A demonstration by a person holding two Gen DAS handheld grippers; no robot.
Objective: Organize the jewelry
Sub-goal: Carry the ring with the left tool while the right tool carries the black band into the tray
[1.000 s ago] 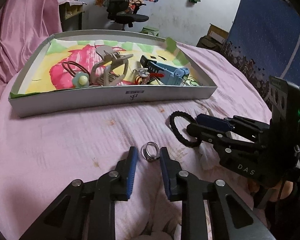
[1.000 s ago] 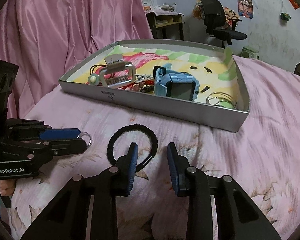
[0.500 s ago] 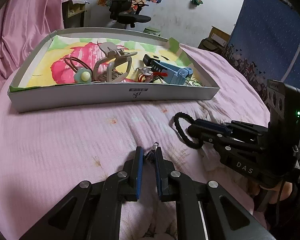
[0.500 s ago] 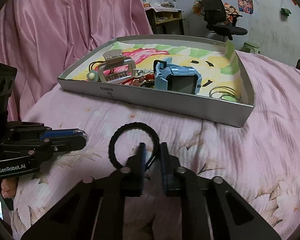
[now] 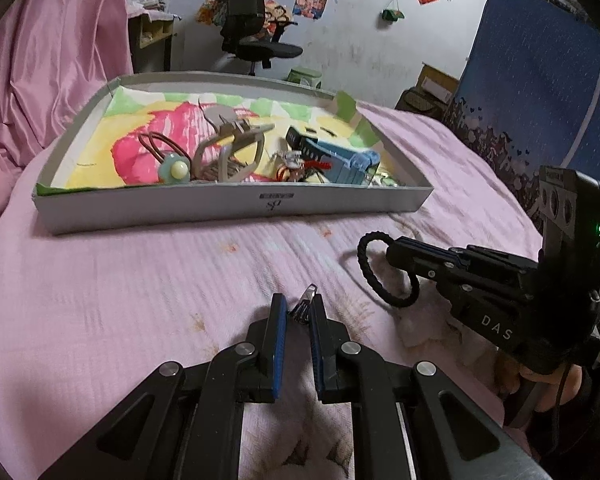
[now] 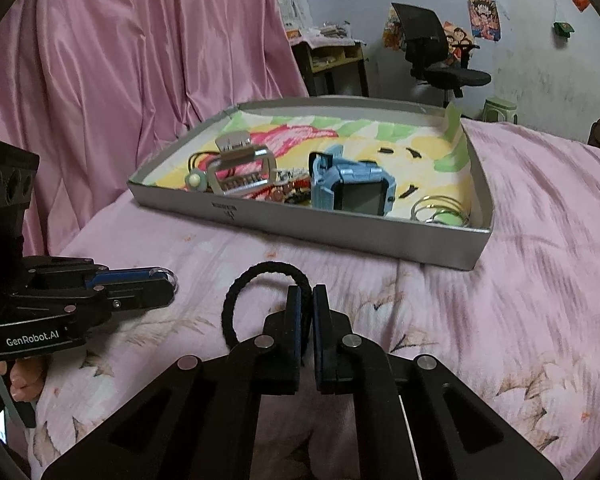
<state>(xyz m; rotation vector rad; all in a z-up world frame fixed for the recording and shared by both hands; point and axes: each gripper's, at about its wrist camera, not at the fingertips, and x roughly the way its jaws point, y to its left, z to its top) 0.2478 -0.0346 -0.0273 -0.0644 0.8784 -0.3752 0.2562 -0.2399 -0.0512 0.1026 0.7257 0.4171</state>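
Observation:
My left gripper (image 5: 299, 307) is shut on a small silver ring (image 5: 305, 302), held just above the pink bedspread; in the right wrist view the ring (image 6: 171, 278) shows at the left gripper's (image 6: 168, 282) tip. My right gripper (image 6: 307, 294) is shut on a black hair tie (image 6: 236, 292), whose loop stands up to the left of its fingers. In the left wrist view the hair tie (image 5: 366, 268) hangs from the right gripper (image 5: 396, 254). Beyond both lies a grey tray (image 5: 228, 200) (image 6: 340, 232) holding a beige hair clip (image 5: 236, 148), a blue watch (image 6: 352, 190), a green-bead hair tie (image 5: 176, 168) and thin bangles (image 6: 440, 210).
A pink curtain (image 6: 140, 60) hangs on the left. A black office chair (image 5: 256, 40) and a desk stand at the back wall. A dark blue panel (image 5: 540, 92) rises on the right of the bed. Open bedspread (image 5: 120, 280) lies between the tray and the grippers.
Both grippers went from open to shut: the left closed on the ring, the right on the hair tie. Both pieces are now lifted off the bedspread.

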